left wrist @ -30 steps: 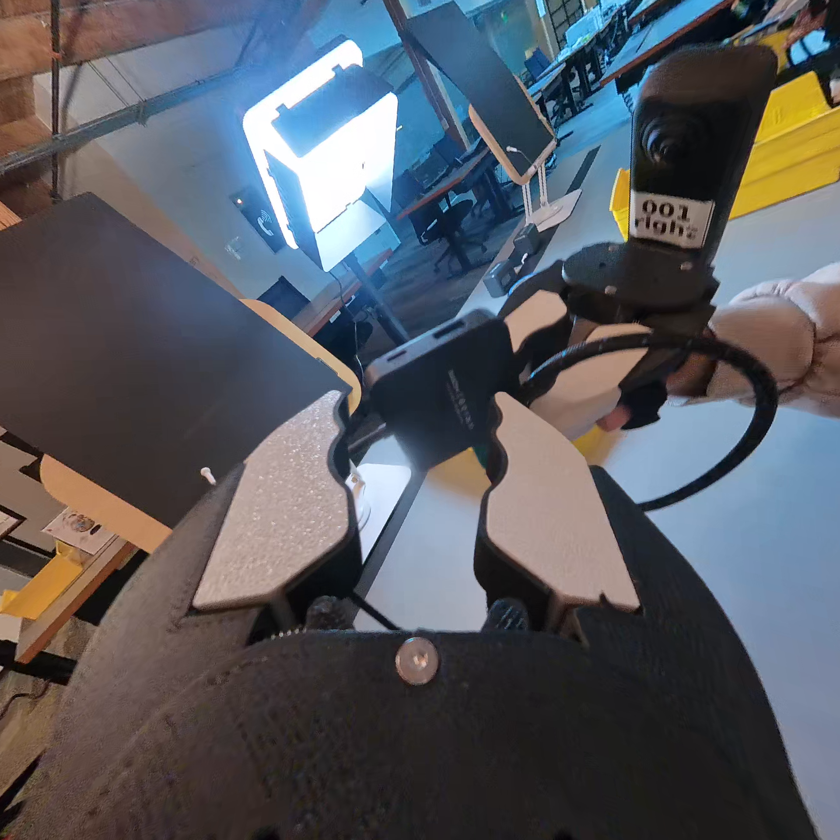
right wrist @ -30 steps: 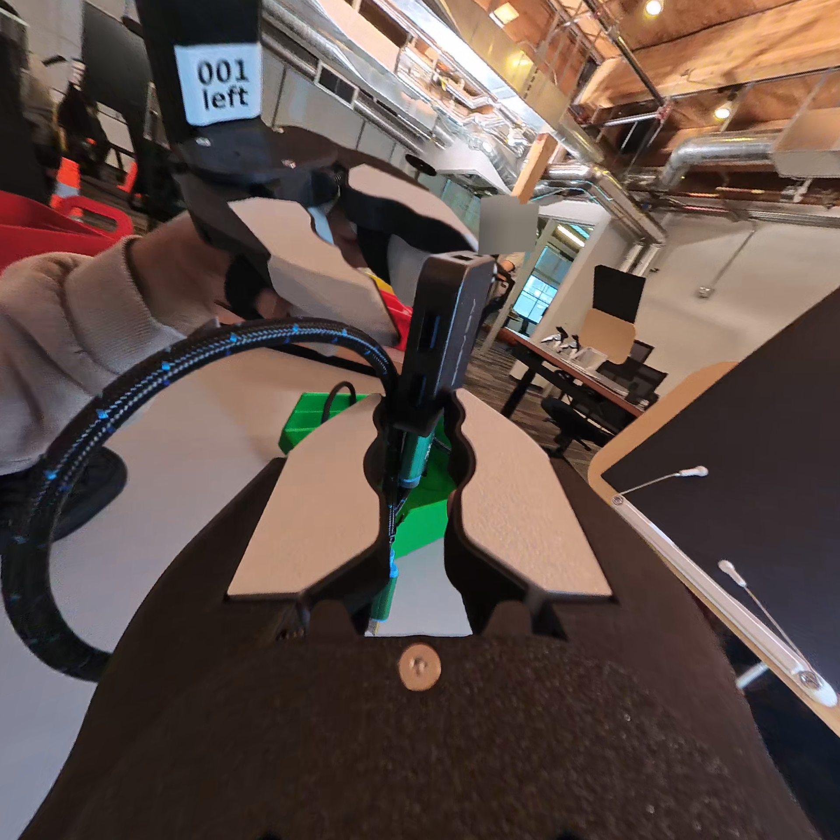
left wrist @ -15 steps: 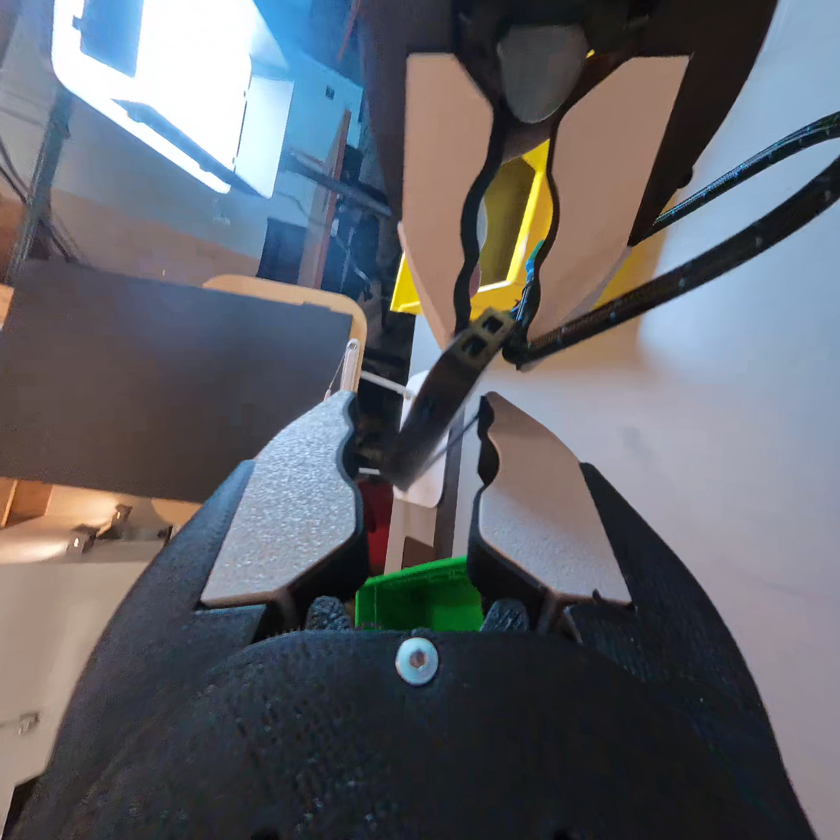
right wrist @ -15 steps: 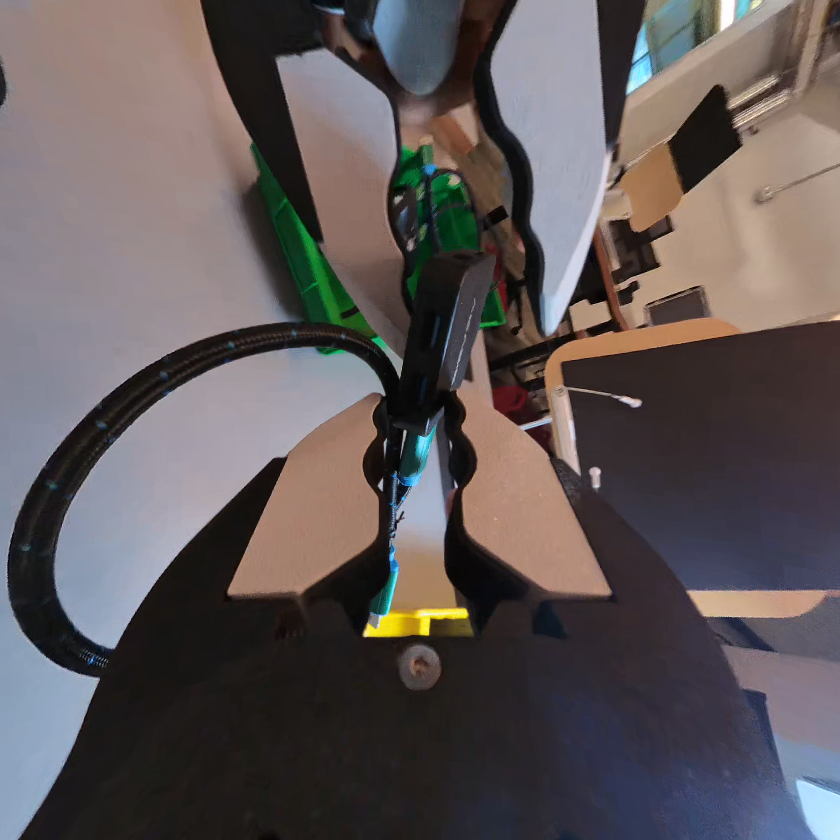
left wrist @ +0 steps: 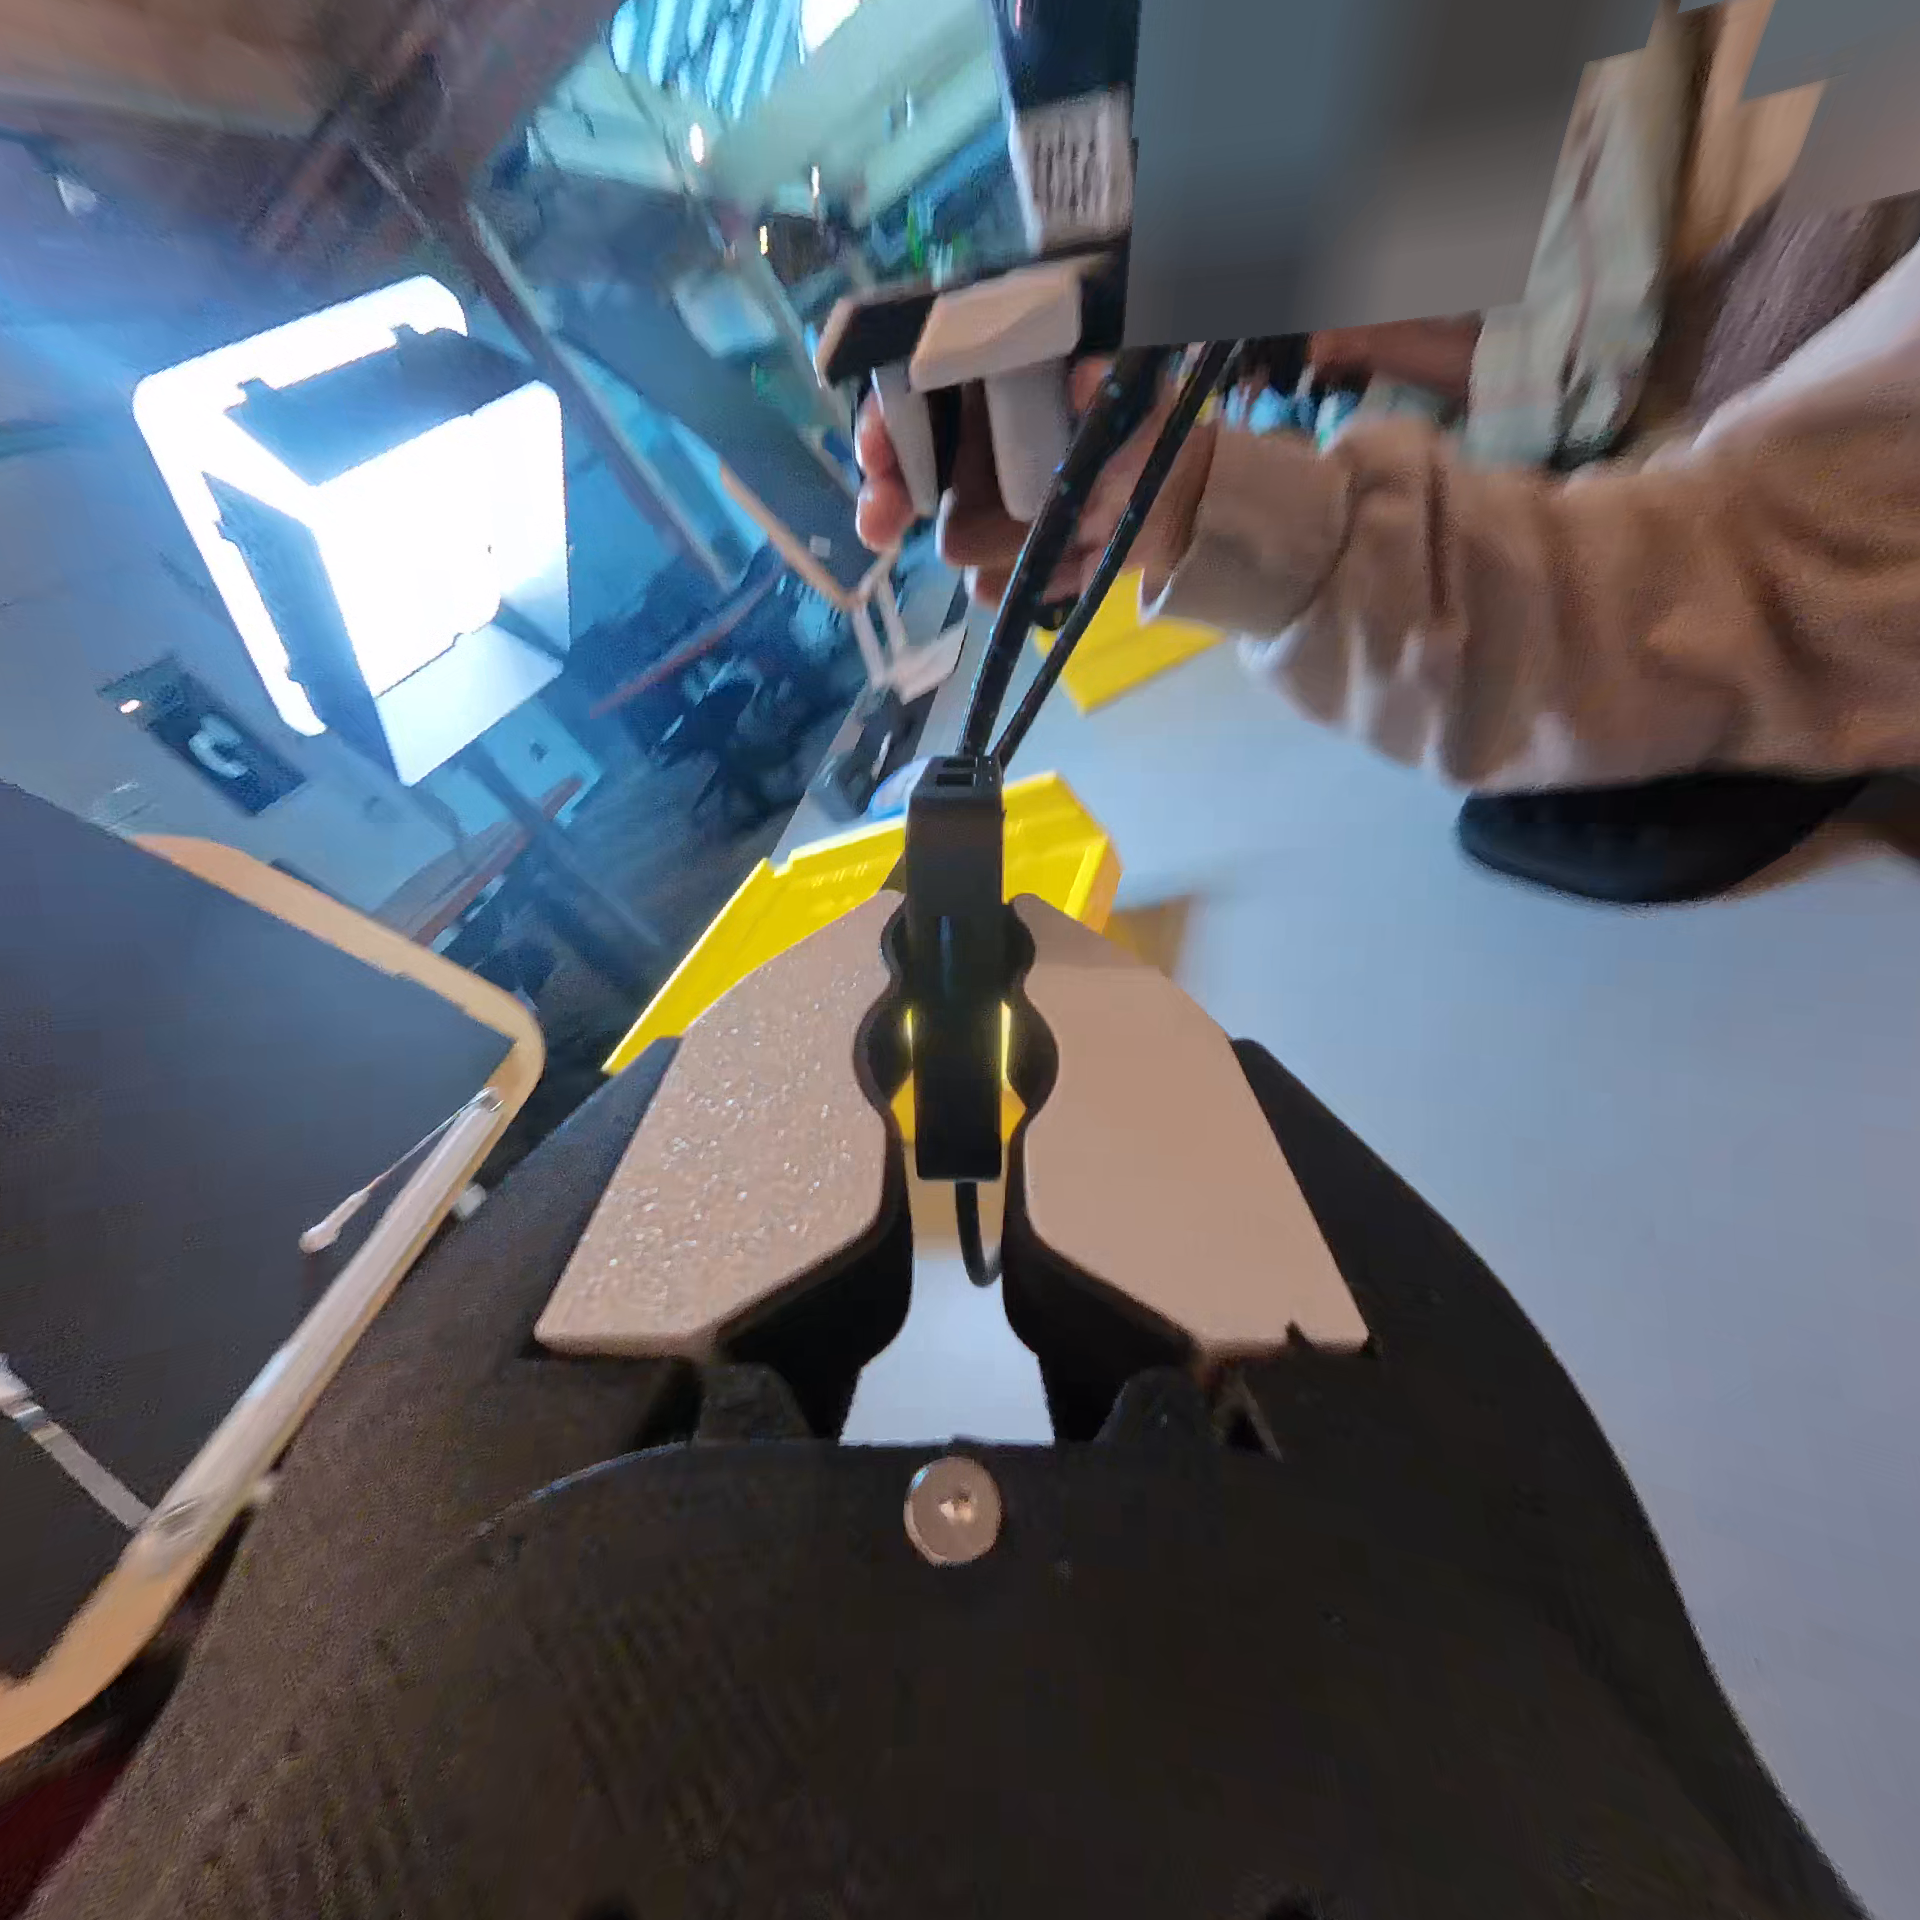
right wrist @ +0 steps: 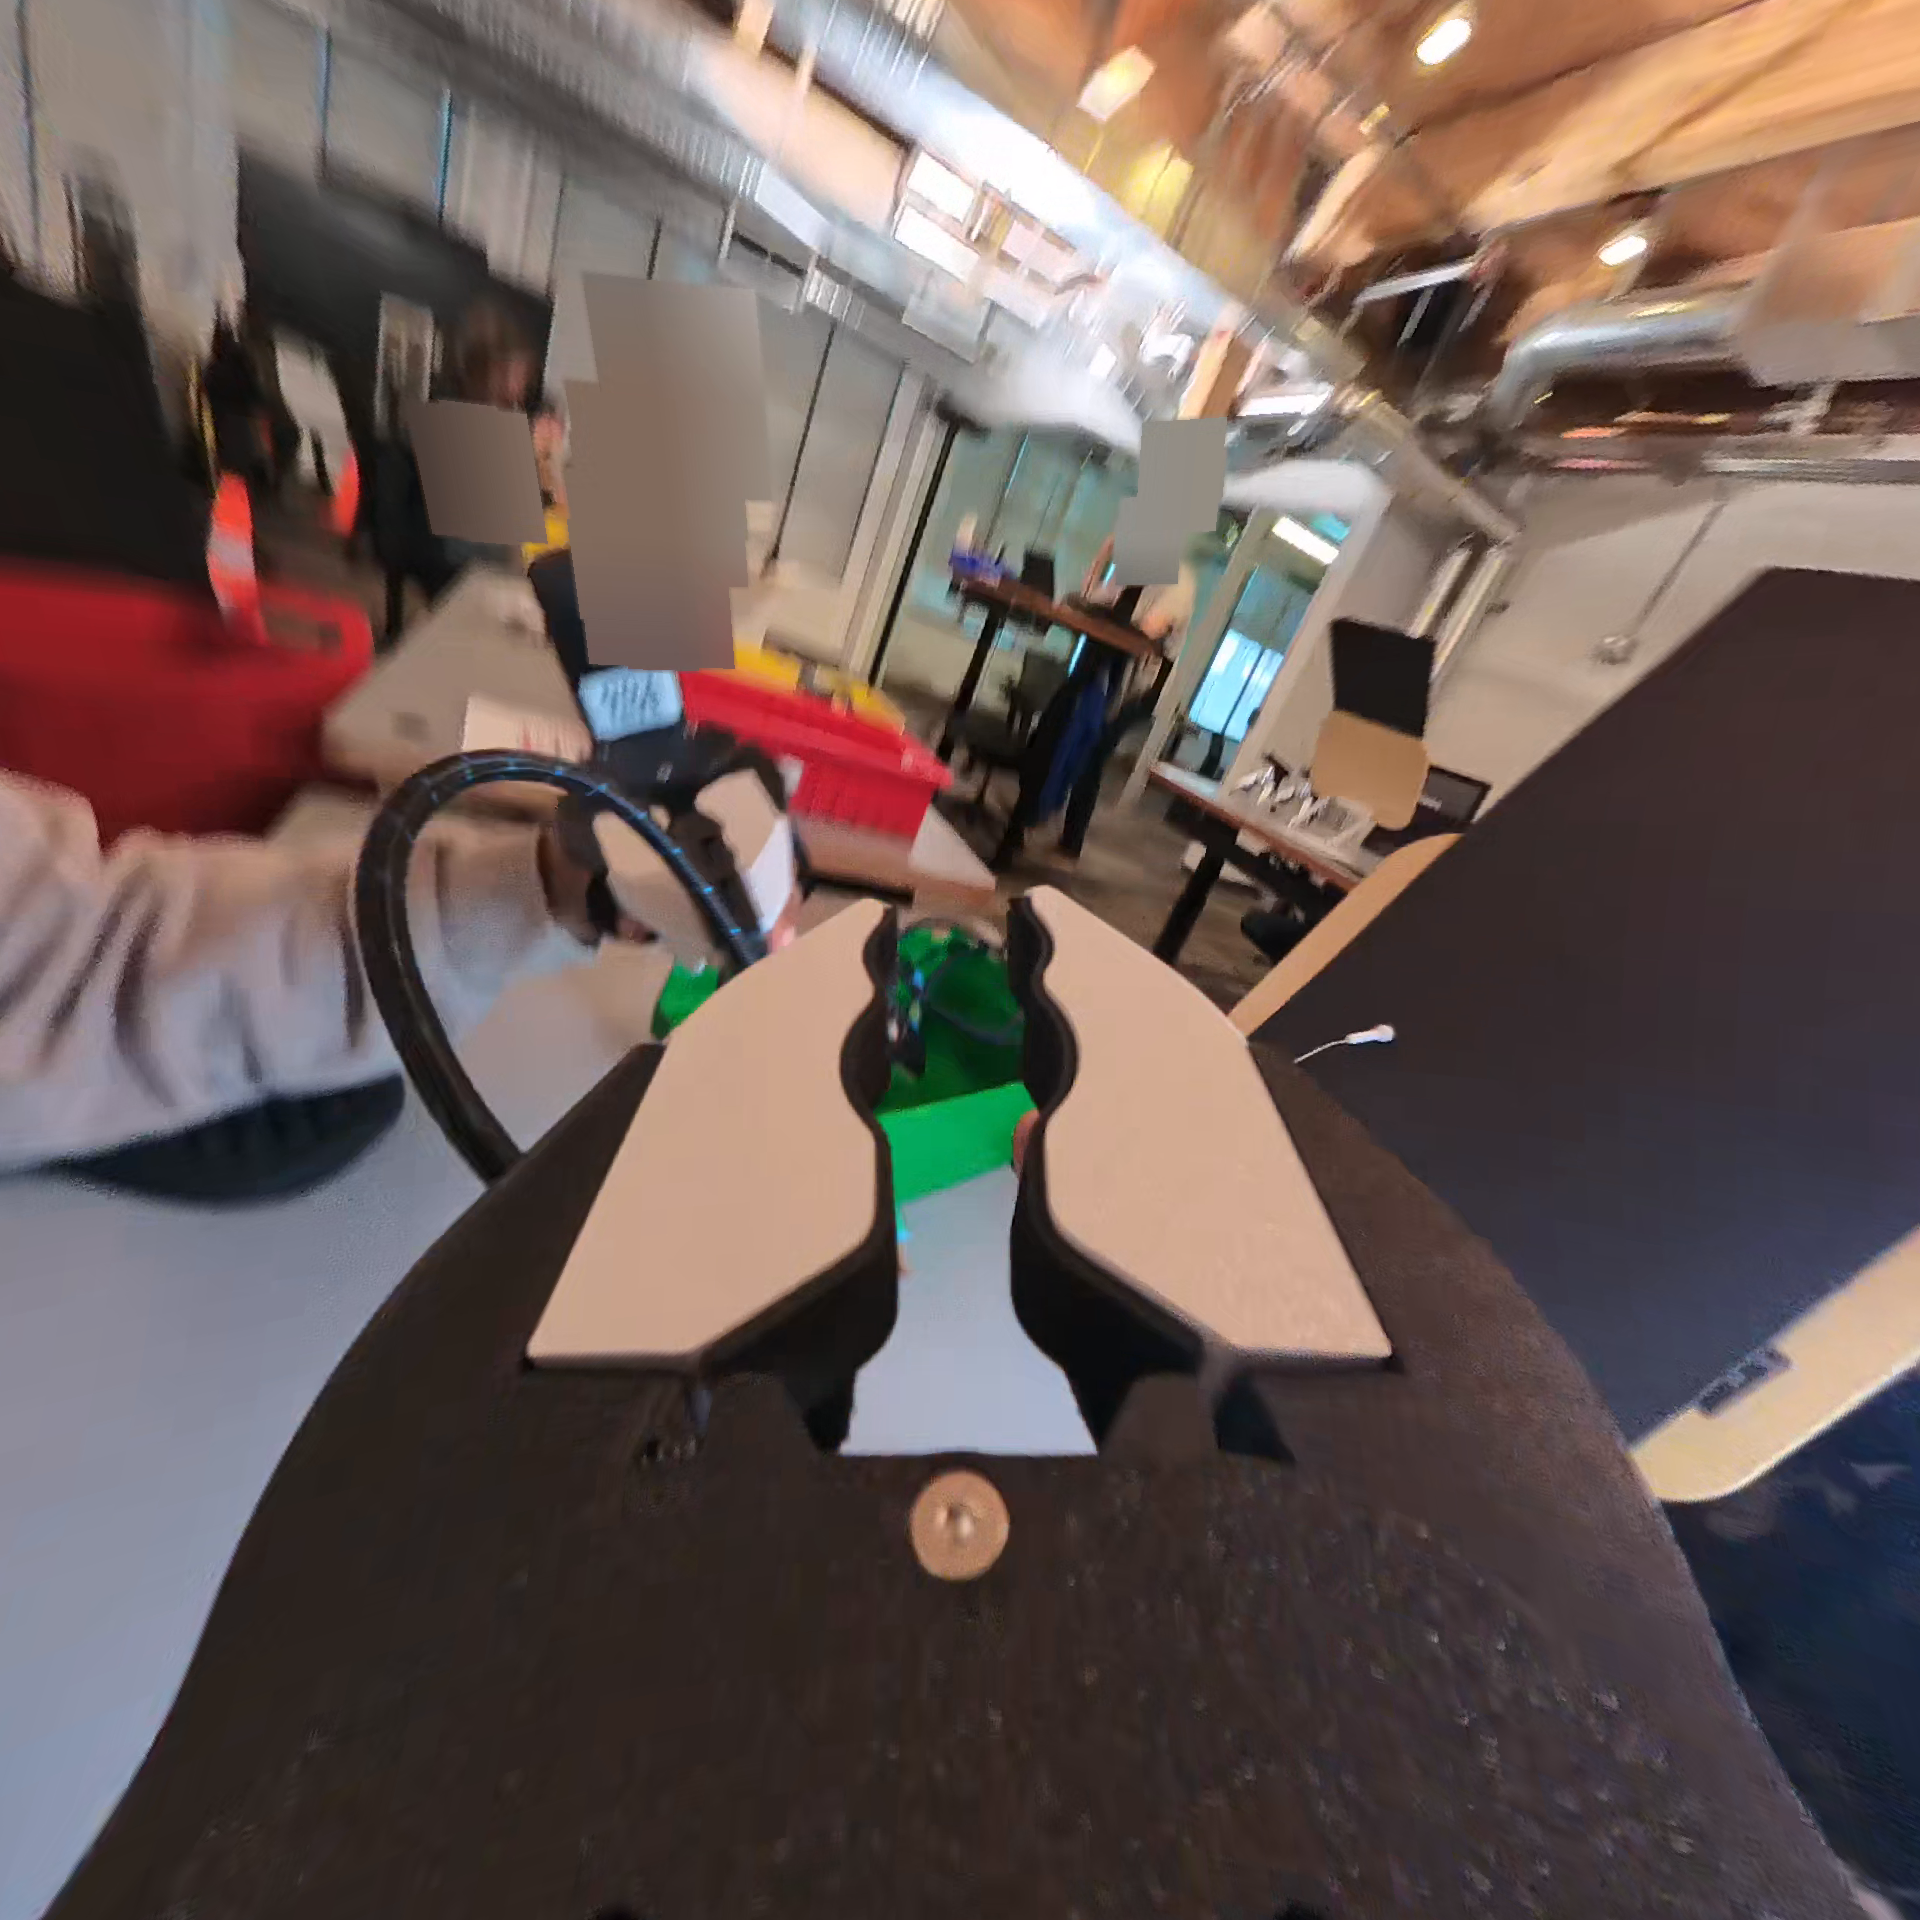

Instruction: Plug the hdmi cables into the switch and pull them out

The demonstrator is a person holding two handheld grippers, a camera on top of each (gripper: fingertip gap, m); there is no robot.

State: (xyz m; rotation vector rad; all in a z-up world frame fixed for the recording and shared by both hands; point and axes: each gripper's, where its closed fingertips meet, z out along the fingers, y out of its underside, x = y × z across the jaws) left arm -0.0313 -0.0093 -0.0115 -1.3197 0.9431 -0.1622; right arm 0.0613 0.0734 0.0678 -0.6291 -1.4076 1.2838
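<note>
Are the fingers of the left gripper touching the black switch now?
Touching. The left wrist view shows both fingers of the left gripper pressed against the sides of the switch, with no gap at the tips.

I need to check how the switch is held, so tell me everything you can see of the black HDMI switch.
The HDMI switch is a small, slim black box, matte plastic by its look, seen edge-on and standing upright between the fingers of the left tongs, which are shut on its sides. Two black cables run from its top end up past the person's hand; a thin black lead hangs from its bottom end. It is off the table, with a yellow bin behind.
</note>
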